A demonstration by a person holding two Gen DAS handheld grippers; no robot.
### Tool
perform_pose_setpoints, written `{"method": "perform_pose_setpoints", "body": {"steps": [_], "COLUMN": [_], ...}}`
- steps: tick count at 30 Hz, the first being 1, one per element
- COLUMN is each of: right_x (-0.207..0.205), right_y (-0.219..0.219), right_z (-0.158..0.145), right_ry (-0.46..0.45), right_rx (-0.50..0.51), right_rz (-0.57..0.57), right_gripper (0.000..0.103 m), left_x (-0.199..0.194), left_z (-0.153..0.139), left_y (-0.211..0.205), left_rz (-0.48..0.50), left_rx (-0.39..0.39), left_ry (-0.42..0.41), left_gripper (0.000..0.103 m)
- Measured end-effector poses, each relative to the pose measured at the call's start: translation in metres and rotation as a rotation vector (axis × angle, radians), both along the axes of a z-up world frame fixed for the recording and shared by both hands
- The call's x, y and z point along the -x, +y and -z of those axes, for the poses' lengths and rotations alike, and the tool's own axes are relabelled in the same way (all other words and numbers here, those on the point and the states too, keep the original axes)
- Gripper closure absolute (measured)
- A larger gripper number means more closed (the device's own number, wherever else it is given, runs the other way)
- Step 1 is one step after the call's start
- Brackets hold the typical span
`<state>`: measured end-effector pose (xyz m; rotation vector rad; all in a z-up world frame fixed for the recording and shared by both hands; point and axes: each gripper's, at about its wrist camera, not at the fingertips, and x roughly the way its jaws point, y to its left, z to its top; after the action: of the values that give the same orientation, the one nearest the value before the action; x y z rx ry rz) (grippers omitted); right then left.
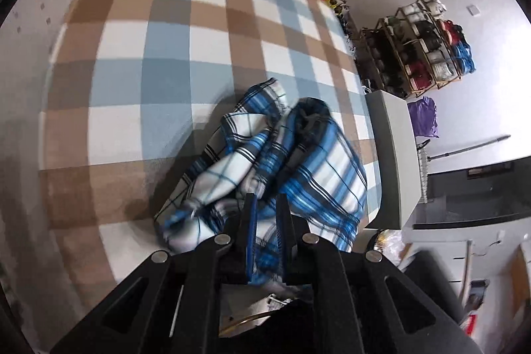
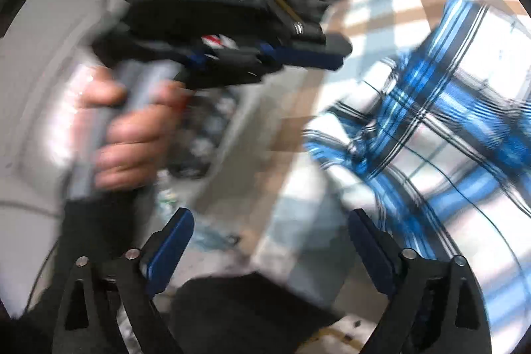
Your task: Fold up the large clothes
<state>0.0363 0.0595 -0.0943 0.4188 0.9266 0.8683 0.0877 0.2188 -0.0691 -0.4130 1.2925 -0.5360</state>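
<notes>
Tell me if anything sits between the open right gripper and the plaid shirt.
Nothing visible does. The right gripper stands open with blurred floor and bed edge ahead; the plaid shirt lies off to its right. The left gripper is above, not in that path.

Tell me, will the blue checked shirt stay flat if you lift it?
Probably not. The blue checked shirt lies bunched in soft folds on the checked bedcover, so it likely droops. It looks thin, so probably light, pinched in the left tongs.
</notes>
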Motion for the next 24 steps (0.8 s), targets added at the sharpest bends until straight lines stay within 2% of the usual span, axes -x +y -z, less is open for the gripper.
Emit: {"method": "perform_pose_setpoints", "body": {"steps": [2,3,4,5,6,7,9,10,12,13,15,16,19,20,21,23,24], "right_x": [0.007,0.005,0.003,-0.002,-0.009,-0.022,-0.050,-0.062,-0.086,-0.100,-0.128,-0.141,-0.167,-0.174,-0.180,-0.187,-0.189], "right_y": [-0.018,-0.026,-0.035,-0.044,-0.046,-0.047,-0.038,-0.051,-0.048,-0.048,-0.042,-0.040,-0.041,-0.041,-0.041,-0.048,-0.051], "right_z": [-0.017,-0.026,-0.035,-0.043,-0.049,-0.054,-0.050,-0.049,-0.040,-0.035,-0.027,-0.023,-0.012,-0.012,-0.009,-0.004,-0.002], "right_ry": [-0.076,-0.112,-0.161,-0.214,-0.261,-0.317,-0.361,-0.380,-0.391,-0.373,-0.307,-0.266,-0.138,-0.098,-0.067,-0.011,0.004], "right_rx": [0.042,0.089,0.167,0.265,0.357,0.488,0.679,0.734,0.807,0.822,0.787,0.756,0.652,0.643,0.638,0.607,0.583], "right_rz": [0.039,0.068,0.102,0.123,0.146,0.166,0.136,0.121,0.055,0.002,-0.069,-0.089,-0.141,-0.160,-0.168,-0.145,-0.144], "right_gripper": [0.000,0.000,0.000,0.000,0.000,0.000,0.000,0.000,0.002,0.003,0.019,0.023,0.027,0.038,0.062,0.071,0.082], "left_x": [0.012,0.020,0.031,0.035,0.041,0.044,0.046,0.045,0.042,0.039,0.033,0.031,0.021,0.019,0.018,0.017,0.017], "left_z": [-0.011,-0.016,-0.019,-0.016,-0.009,-0.001,0.021,0.035,0.054,0.067,0.082,0.087,0.098,0.101,0.104,0.108,0.109], "left_y": [-0.008,-0.013,-0.019,-0.023,-0.031,-0.039,-0.056,-0.059,-0.060,-0.058,-0.050,-0.047,-0.037,-0.032,-0.028,-0.018,-0.014], "left_rz": [0.012,0.012,0.023,0.033,0.042,0.045,0.076,0.072,0.048,0.036,0.003,-0.012,-0.044,-0.055,-0.068,-0.081,-0.086], "left_rx": [-0.016,-0.018,-0.022,-0.020,-0.011,-0.009,-0.032,-0.055,-0.074,-0.057,-0.034,-0.039,-0.074,-0.077,-0.077,-0.060,-0.052], "left_ry": [-0.061,-0.098,-0.128,-0.140,-0.149,-0.153,-0.136,-0.125,-0.104,-0.081,-0.059,-0.061,-0.082,-0.081,-0.076,-0.072,-0.074], "left_gripper": [0.097,0.092,0.077,0.066,0.049,0.048,0.048,0.048,0.048,0.048,0.048,0.048,0.048,0.048,0.048,0.048,0.048]}}
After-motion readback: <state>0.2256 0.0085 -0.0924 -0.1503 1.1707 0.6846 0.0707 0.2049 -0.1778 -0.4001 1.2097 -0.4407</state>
